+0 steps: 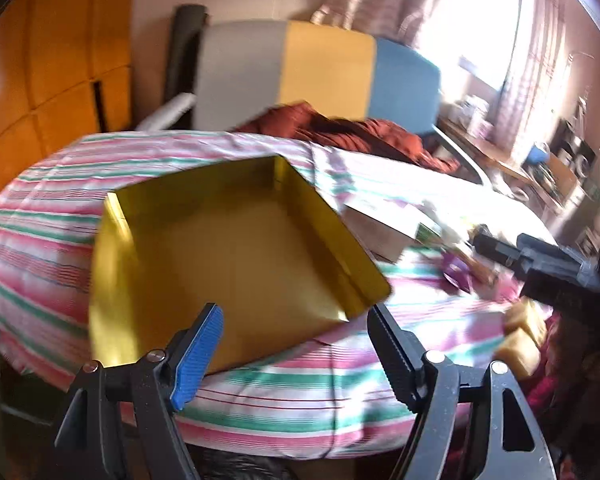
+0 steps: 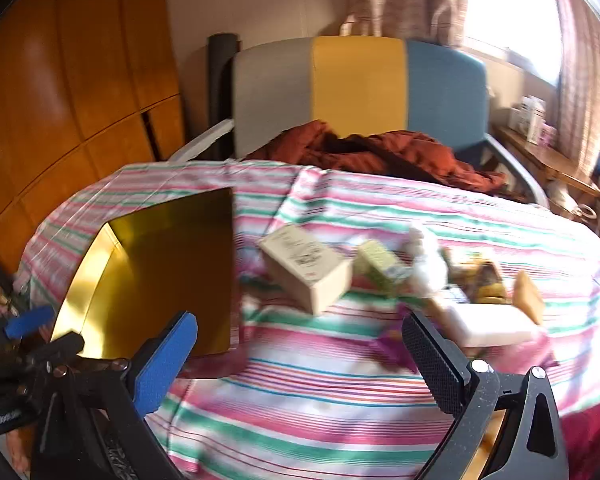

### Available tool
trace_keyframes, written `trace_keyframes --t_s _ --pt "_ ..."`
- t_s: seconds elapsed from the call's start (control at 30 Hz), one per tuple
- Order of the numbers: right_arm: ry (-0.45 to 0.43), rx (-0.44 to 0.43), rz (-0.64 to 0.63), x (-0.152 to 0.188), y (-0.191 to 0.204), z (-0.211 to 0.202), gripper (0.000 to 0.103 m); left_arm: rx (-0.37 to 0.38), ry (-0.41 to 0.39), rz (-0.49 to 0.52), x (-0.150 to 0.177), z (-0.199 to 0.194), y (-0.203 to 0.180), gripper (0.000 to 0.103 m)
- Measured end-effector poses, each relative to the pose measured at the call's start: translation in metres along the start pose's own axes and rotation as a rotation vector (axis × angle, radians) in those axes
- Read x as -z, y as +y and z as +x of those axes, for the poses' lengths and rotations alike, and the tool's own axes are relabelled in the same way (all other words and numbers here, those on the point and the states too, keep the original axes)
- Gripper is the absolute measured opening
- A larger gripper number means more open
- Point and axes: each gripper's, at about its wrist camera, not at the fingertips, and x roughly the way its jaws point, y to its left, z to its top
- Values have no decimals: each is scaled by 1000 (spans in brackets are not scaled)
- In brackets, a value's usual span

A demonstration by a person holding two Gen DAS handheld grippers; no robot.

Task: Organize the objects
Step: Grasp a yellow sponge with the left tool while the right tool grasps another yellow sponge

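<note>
An open gold box point(image 1: 236, 256) lies empty on the striped cloth; it also shows at the left of the right wrist view point(image 2: 160, 272). My left gripper point(image 1: 296, 320) is open, its fingers at the box's near rim. My right gripper point(image 2: 300, 336) is open and empty above the cloth. Ahead of it lie a beige carton point(image 2: 306, 270), a small green box point(image 2: 378, 266), a white crumpled wrapper point(image 2: 426, 264), a white block point(image 2: 490, 324), a tan block point(image 2: 530, 296) and a purple piece point(image 2: 390, 346). The right gripper body point(image 1: 548, 264) shows in the left wrist view.
The striped cloth point(image 2: 320, 400) covers a raised surface. A rust-red blanket point(image 2: 380, 152) lies behind it before a grey, yellow and blue headboard point(image 2: 356, 84). A wooden wardrobe point(image 2: 60, 100) stands at left. A cluttered desk point(image 2: 548, 160) stands at right by the window.
</note>
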Motion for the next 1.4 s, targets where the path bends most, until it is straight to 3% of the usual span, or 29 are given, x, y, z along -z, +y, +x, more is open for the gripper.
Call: trace_keyframes --t_s 0.13,0.27,0.47,0.7,0.87,1.03,1.1,1.2,1.4 --pt "3 52 68 -6 -43 -19 103 68 -6 118 -3 12 -33 76" --pt "8 140 129 -5 -95 -43 103 223 70 194 -7 29 -63 76" --pt "29 267 240 9 -163 -79 103 417 178 408 6 55 -138 76" --pt "89 309 246 28 -193 -100 103 570 266 623 31 66 -211 76" --pt "112 303 258 37 -201 -104 103 618 310 732 53 78 -248 85" --pt "127 297 255 39 -205 -100 103 619 371 703 58 105 -255 84" --pt "139 290 253 39 -206 -95 103 644 390 690 60 110 -252 66" --pt "172 271 238 40 -202 -85 103 676 378 658 56 109 -239 61" --pt "347 202 61 46 -171 -42 103 643 324 575 41 92 -191 60"
